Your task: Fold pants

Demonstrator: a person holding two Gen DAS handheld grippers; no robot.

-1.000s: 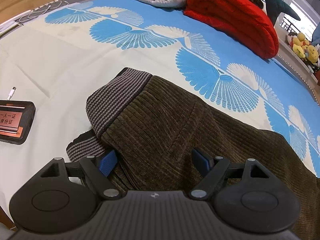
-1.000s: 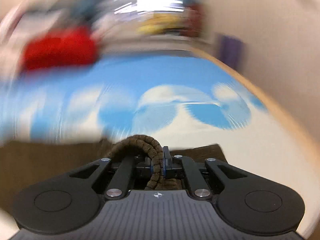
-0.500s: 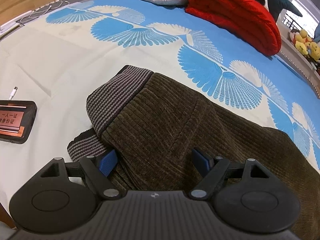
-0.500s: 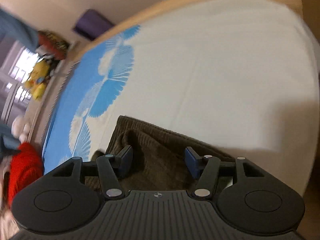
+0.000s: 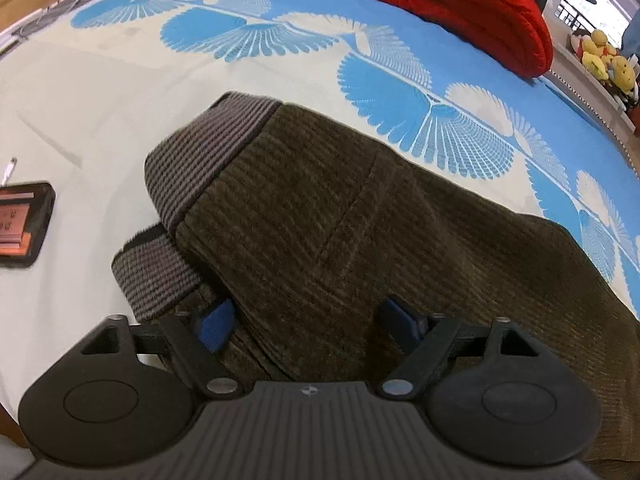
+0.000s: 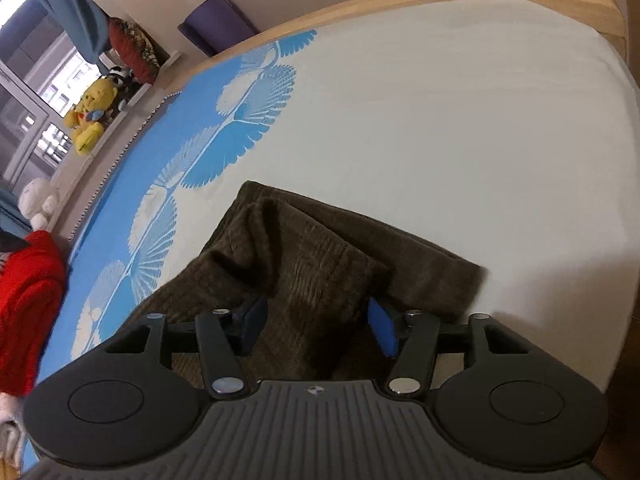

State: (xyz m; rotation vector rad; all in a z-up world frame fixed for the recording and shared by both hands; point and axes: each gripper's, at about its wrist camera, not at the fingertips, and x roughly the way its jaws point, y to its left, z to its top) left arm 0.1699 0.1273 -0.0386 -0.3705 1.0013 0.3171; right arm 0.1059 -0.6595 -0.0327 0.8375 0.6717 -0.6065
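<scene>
the left gripper (image 5: pixel 308 320) sits with its jaws spread wide over the waist end of the brown corduroy pants (image 5: pixel 340 220), gripping nothing, and the right gripper (image 6: pixel 316 320) likewise stands apart over the bunched leg ends (image 6: pixel 320 256). the pants lie on the blue-and-cream bedsheet (image 5: pixel 100 92), the striped grey waistband (image 5: pixel 208 152) folded over at the far left. beyond lie a black phone (image 5: pixel 22 224) and a red blanket (image 5: pixel 472 8).

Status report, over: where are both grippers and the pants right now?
Left gripper open over waistband end. Right gripper open over leg end. Brown corduroy pants flat on bed. Black phone lies apart.
</scene>
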